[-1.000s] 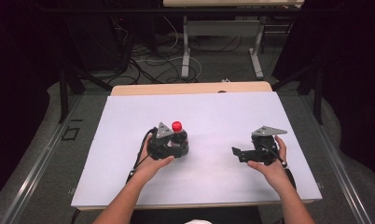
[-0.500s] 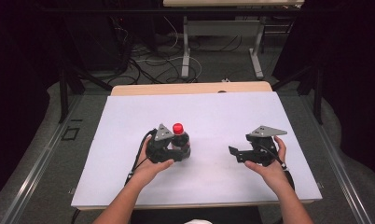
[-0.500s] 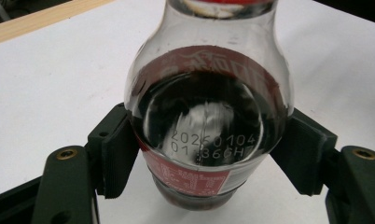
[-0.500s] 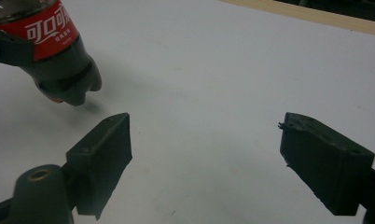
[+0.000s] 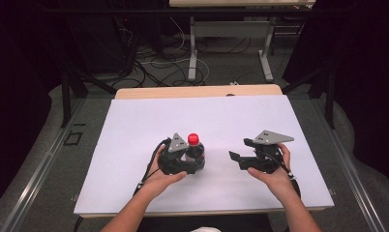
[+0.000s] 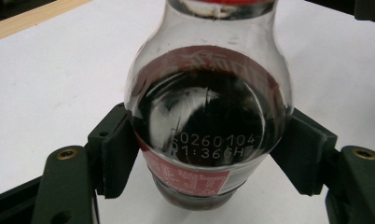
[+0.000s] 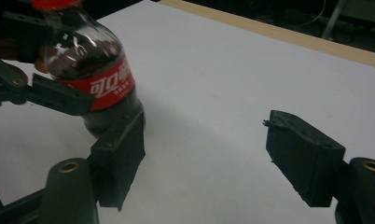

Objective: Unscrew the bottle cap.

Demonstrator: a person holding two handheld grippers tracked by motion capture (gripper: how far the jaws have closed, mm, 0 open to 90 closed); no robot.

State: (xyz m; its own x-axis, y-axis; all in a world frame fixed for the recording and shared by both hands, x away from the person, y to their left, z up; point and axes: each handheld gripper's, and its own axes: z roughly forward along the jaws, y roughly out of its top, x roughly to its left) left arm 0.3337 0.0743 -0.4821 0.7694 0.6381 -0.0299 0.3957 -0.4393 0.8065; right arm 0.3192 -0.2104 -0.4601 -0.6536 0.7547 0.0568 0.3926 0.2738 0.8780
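1. Between the left gripper's pads stands a cola bottle, pinched at its sides.
2. Under it lies a white table sheet.
3. Beside it, the right gripper holds nothing, its jaws just been closing.
4. Beyond: dark floor, cables.

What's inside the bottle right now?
The bottle holds dark liquid up to its shoulder, with clear space above. Its red label and the left hand-held gripper pads cover the lower part.

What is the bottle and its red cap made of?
The bottle looks like clear, shiny plastic: the dark drink shows through and lights glint on it. Its red cap seems smooth plastic too, though it is too small to be sure. The left claw squeezes the bottle.
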